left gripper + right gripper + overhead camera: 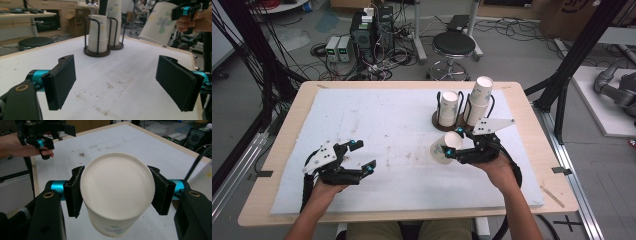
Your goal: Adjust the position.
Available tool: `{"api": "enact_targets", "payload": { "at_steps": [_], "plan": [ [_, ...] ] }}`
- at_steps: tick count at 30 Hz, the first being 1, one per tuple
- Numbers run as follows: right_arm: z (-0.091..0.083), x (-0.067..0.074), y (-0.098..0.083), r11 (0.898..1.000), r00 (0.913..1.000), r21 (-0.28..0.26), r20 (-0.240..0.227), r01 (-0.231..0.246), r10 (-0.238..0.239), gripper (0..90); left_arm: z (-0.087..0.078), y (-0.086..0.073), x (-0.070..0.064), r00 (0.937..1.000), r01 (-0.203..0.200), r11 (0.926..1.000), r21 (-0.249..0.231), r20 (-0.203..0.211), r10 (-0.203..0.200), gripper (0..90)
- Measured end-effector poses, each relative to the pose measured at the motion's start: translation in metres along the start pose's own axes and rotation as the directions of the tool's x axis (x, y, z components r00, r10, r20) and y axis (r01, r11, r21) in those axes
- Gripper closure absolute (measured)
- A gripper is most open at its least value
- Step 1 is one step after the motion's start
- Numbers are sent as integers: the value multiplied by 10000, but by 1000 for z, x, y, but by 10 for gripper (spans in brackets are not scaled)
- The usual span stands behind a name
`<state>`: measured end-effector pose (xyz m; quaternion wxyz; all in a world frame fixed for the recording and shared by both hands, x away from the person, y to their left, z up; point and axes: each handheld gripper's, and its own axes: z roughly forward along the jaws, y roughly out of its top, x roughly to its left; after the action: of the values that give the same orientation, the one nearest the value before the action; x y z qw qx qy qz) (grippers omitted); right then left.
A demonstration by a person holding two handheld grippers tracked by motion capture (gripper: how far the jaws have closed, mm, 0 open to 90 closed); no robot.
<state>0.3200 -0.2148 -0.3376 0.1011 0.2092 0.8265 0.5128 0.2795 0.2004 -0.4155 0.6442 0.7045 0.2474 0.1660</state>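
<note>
**One cup pulled, rest unclear**

We saw the white foam-covered table (377, 120) with two black wire cup holders (449, 107) full of stacked cups. Right gripper (453, 141) clamped one white flower-print paper cup (446, 147), held tilted above the table. Left gripper (360, 156) hung released, holding nothing. Destination: couldn't tell.

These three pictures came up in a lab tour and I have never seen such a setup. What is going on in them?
A person holds a hand tool with two gripping fingers in each hand. One picture looks down from above the table; the other two come from cameras riding on each tool. The left gripper is open and holds nothing. The right gripper clamps a flowered paper cup, tipped on its side above the white mat. Behind stand two wire holders with stacked cups, one stack taller.
</note>
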Motion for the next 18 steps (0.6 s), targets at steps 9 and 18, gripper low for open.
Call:
{"api": "enact_targets", "payload": {
  "at_steps": [9,18],
  "plan": [
    [8,7,4,9998,9995,27,-276,182,-181,377,31,12,-14,9937,-24,9991,417,1120,-23,160],
    [17,13,5,9995,9972,117,-695,285,-276,377,71,23,-32,9730,-772,9950,626,2224,615,160]
  ]
}}
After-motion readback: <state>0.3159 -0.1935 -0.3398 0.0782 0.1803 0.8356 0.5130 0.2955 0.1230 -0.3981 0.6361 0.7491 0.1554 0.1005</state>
